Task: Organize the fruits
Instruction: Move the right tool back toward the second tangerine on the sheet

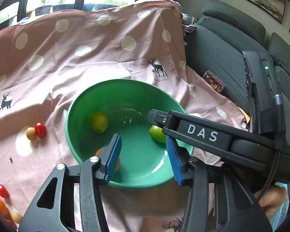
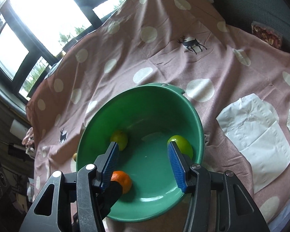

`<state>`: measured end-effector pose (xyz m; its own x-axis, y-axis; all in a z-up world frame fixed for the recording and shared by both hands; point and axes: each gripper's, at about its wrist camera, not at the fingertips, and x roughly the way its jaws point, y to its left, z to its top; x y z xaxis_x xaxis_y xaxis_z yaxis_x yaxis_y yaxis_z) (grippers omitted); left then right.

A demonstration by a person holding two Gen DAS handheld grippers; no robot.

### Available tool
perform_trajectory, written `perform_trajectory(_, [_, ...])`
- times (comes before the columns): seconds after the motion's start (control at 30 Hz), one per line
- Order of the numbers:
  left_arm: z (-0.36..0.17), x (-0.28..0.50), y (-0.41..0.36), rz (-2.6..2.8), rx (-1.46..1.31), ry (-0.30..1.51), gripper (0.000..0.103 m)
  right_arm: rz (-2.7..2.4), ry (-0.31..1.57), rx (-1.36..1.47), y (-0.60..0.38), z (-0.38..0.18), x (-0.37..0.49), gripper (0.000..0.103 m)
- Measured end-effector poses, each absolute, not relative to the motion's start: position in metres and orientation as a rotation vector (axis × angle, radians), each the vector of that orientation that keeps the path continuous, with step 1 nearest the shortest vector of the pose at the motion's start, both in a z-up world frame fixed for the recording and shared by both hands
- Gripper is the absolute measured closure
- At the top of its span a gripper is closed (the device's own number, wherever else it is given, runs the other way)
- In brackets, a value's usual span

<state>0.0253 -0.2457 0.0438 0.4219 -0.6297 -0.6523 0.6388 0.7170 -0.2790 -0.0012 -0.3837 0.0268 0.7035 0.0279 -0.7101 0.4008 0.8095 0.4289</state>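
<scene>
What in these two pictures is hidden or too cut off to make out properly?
- Orange fruit in the green bowl: right wrist view, partly behind the left finger.
- Green fruit: left wrist view, partly covered by the right gripper.
- Fruits at the lower left corner: left wrist view, cut off by the edge.
- Snack packet on the sofa: too small to read.

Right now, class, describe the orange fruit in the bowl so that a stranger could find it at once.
Start at the round green plastic bowl on the pink spotted cloth. Three fruits lie inside; the small round orange citrus fruit sits by the near wall, beside the right gripper's left blue pad. Its neighbours, a yellow-green fruit and a bright green fruit, lie farther back.
</scene>
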Motion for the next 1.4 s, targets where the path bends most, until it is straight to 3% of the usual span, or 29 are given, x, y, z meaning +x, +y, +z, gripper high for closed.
perform_trajectory(0.13, [0.052,0.020,-0.228,-0.772,0.001,0.784,0.052,-0.247,0.771,0.569,-0.377,0.030,0.000,0.049])
perform_trajectory(0.27, [0.059,0.017,-0.201,-0.733,-0.017,0.767,0.048,-0.276,0.752,0.521,-0.369,0.035,0.001,0.035])
perform_trajectory(0.57, [0.073,0.016,-0.122,-0.567,-0.082,0.734,0.042,-0.268,0.753,0.409,-0.338,0.039,0.013,0.029])
perform_trajectory(1.0, [0.057,0.011,-0.002,-0.281,-0.152,0.687,0.041,-0.202,0.738,0.277,-0.291,0.042,0.028,0.027])
perform_trajectory(1.4, [0.027,0.035,0.071,-0.090,-0.314,0.778,0.042,-0.098,0.654,0.139,-0.220,0.050,0.023,0.027])
